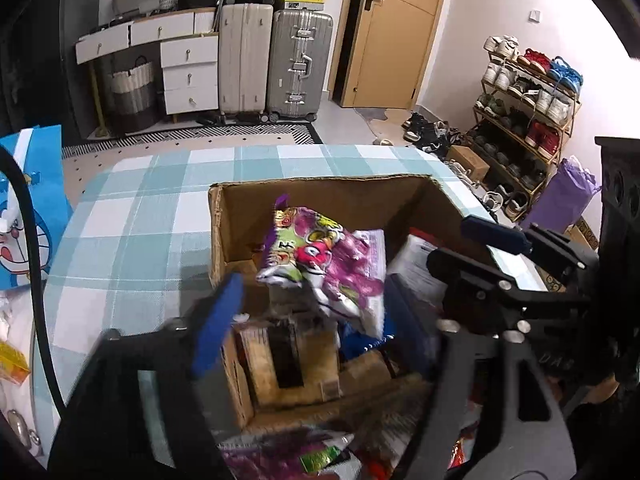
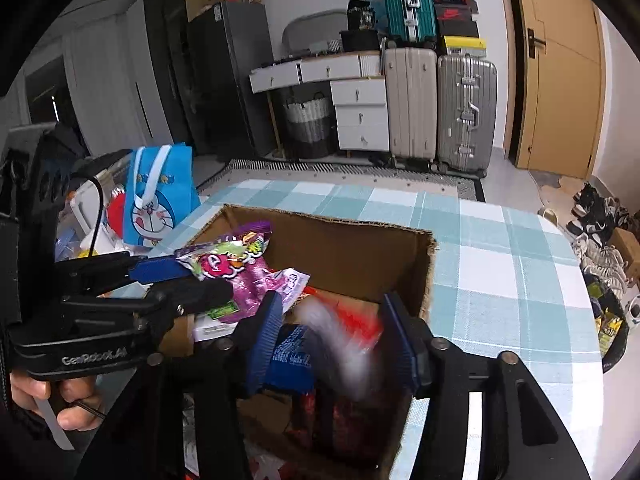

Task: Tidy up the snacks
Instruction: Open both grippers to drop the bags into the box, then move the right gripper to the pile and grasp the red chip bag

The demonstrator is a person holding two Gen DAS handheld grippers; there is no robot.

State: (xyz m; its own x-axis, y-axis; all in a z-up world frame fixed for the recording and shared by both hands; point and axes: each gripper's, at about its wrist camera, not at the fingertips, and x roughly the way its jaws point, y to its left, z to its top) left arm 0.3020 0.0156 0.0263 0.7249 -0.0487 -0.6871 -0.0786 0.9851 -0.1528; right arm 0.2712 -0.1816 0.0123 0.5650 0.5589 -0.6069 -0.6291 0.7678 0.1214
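A blue cartoon-cat gift bag [image 2: 160,196] stands off the left edge of the worktop [image 2: 500,264], which wears a teal-and-white checked cloth. On that cloth, toward the near edge, sits an open cardboard box [image 2: 352,248] already part-filled with snack packs. The left hand-held gripper [image 1: 344,276] reaches over the box's left wall with its blue pads spread wide; in the left wrist view a purple-and-pink snack bag [image 1: 320,260] with cartoon faces shows between the fingers, touching neither pad, above the packs inside the box, though whether it rests on them cannot be told. In the right wrist view the same gripper enters from the left, a person's hand [image 2: 52,396] wrapped around its handle, and the purple bag lies just beyond its blue fingertip against the box's left inner side. Beneath it lie a blue packet [image 2: 292,352] and a flat brown carton [image 1: 280,360]. Further right, the right hand-held gripper [image 2: 332,336] points down into the box with its jaws apart; a red-and-white packet [image 2: 348,328], heavily blurred, shows between the pads, and contact with either pad cannot be made out. The worktop's right side lies bare beside the box.
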